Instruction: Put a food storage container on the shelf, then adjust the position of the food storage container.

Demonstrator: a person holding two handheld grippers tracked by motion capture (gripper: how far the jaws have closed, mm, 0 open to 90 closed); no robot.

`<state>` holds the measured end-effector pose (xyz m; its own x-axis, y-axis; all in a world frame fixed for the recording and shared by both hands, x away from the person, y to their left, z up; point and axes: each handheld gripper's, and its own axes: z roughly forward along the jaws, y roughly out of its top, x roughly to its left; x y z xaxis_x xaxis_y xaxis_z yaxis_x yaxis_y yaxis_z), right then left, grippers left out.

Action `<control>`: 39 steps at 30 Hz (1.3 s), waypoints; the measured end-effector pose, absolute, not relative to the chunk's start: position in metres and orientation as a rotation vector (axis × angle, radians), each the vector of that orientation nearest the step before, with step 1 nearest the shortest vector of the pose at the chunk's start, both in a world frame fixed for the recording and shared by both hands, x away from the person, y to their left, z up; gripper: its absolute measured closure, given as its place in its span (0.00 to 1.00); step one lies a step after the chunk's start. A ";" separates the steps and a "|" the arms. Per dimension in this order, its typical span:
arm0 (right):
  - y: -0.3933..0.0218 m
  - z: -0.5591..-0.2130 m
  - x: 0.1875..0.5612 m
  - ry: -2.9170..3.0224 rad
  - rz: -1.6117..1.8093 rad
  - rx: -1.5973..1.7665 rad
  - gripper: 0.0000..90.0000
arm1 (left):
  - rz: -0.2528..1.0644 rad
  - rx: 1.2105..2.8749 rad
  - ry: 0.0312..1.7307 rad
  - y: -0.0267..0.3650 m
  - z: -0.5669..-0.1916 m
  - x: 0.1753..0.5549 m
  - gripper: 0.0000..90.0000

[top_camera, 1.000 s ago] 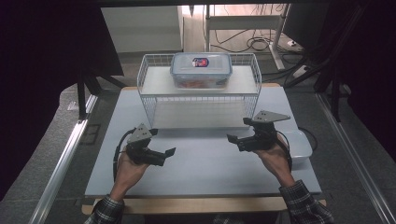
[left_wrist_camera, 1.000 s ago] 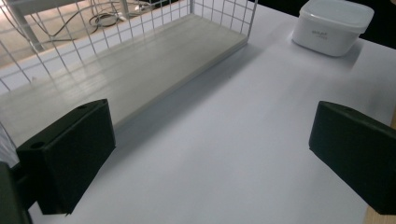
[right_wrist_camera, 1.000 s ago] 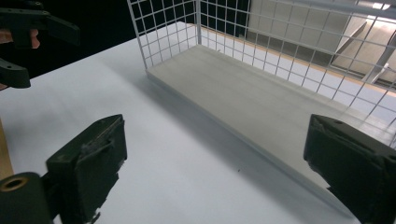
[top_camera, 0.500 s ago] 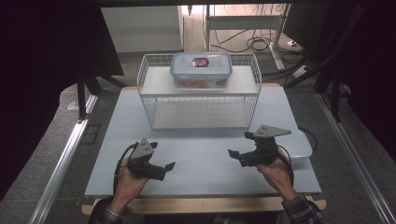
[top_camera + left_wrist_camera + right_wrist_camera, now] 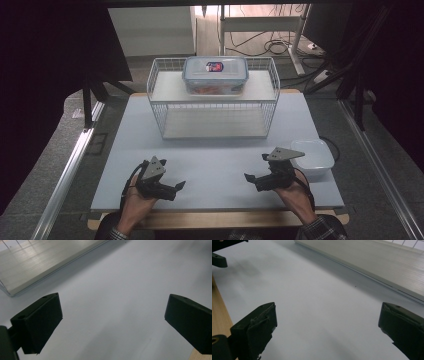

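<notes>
I hold the left hand-held gripper (image 5: 172,189) and right hand-held gripper (image 5: 255,178) low over the pale grey counter (image 5: 215,165), near its front edge, both with jaws spread wide and empty. A white plastic tub (image 5: 314,156) sits just beside the right one. Farther back, a clear lidded food container (image 5: 215,74) rests atop the white wire rack (image 5: 215,112).

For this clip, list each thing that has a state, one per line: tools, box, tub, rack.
Left tool: open, empty, low over the table.
Right tool: open, empty, low over the table.
Box: lid on, on the rack's top shelf.
Tub: open, no lid, looks empty.
Rack: upright, lower shelf bare.
</notes>
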<state>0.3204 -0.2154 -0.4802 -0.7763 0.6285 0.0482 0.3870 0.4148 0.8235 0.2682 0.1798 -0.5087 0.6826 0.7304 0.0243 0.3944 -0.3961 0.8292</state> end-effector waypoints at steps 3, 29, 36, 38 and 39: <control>-0.217 -0.479 0.322 2.382 1.276 0.921 0.03 | 0.496 2.018 0.872 0.182 -0.509 0.269 0.01; -0.336 -0.452 0.354 2.060 0.963 1.262 0.99 | 0.482 2.017 0.882 0.185 -0.512 0.271 0.03; -0.371 -0.452 0.358 1.955 0.899 1.373 0.99 | 0.486 2.032 0.883 0.183 -0.513 0.272 0.04; -0.378 -0.454 0.360 1.936 0.880 1.390 0.99 | 0.488 2.029 0.884 0.183 -0.513 0.272 0.04; -0.382 -0.454 0.360 1.921 0.871 1.399 0.99 | 0.486 2.027 0.887 0.183 -0.513 0.271 0.04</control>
<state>0.3601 -0.3817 -0.4545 -0.2633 0.9606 -0.0891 0.5662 0.2287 0.7919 0.2714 0.1834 -0.5126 0.6733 0.7392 0.0136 0.4096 -0.3882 0.8255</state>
